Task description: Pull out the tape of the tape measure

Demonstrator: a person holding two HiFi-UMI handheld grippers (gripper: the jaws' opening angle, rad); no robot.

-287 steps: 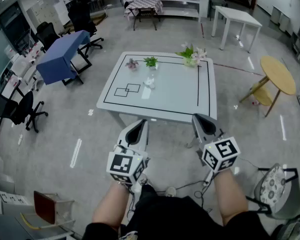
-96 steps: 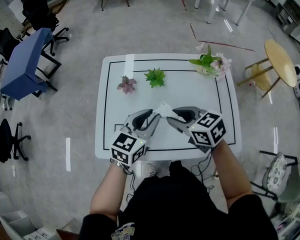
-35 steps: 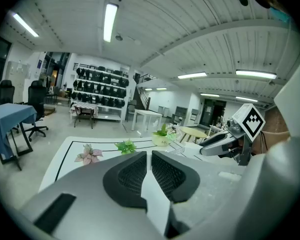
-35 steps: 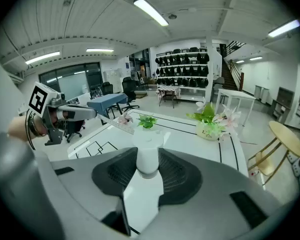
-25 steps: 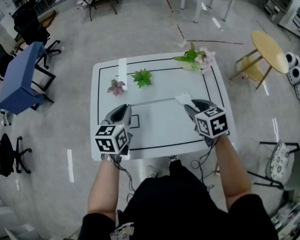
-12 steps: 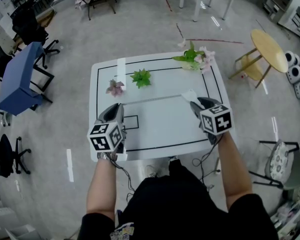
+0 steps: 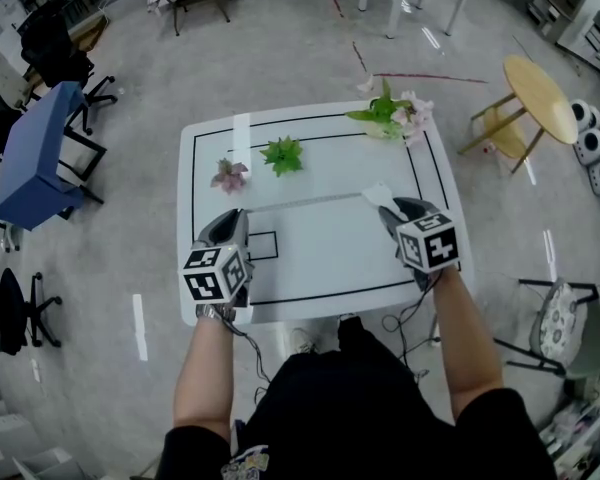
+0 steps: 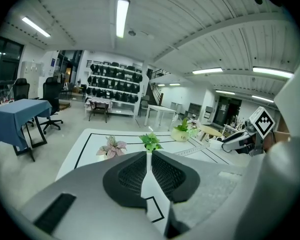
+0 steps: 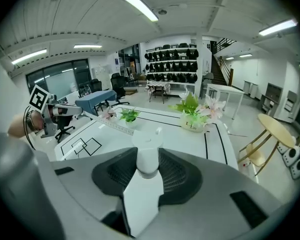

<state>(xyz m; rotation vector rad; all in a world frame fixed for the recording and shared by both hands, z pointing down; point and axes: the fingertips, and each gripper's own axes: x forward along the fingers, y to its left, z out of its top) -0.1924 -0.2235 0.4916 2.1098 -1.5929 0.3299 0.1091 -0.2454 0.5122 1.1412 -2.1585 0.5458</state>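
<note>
A thin tape (image 7: 305, 204) runs taut above the white table (image 7: 310, 263), from my left gripper (image 7: 230, 218) to my right gripper (image 7: 386, 206). The right gripper is shut on the white tape measure case (image 7: 376, 194), which stands up between its pads in the right gripper view, case (image 9: 148, 154). The left gripper (image 8: 149, 159) is almost closed, pinching the tape's end. From there the tape (image 8: 194, 149) leads to the right gripper (image 8: 240, 140). In the right gripper view the tape (image 9: 115, 126) leads back to the left gripper (image 9: 57, 110).
A pink plant (image 7: 230, 175), a green plant (image 7: 283, 154) and a flower pot (image 7: 388, 113) stand along the table's far side. Black squares (image 7: 263, 245) are drawn near the left gripper. A round yellow table (image 7: 545, 98) and a blue-covered table (image 7: 35, 153) stand on the floor.
Both hands have sunk a little toward the table, the left one drifting slightly left. The tape stays stretched between them and both grips are unchanged.
</note>
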